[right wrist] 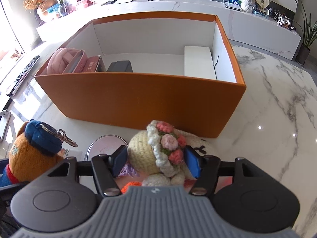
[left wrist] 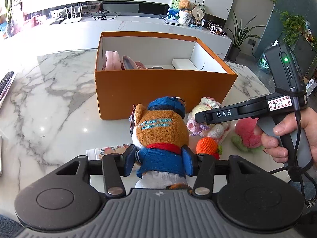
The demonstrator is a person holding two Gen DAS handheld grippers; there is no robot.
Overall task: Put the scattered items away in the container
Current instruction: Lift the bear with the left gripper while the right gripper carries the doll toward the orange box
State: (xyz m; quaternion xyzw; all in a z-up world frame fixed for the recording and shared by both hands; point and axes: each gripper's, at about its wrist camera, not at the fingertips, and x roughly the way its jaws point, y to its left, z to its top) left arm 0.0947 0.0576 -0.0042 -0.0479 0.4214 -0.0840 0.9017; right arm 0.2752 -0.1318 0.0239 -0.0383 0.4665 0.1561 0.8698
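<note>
The left gripper (left wrist: 159,159) is clamping the plush bear (left wrist: 161,132); the right gripper (right wrist: 156,161) is straddling, jaws apart, the crocheted doll (right wrist: 150,148), both just before the orange box (right wrist: 138,103).

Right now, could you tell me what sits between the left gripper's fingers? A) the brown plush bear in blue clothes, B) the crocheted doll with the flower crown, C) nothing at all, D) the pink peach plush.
A: the left wrist view shows the left gripper closed on the brown plush bear at its blue jacket, in front of the orange box.
</note>
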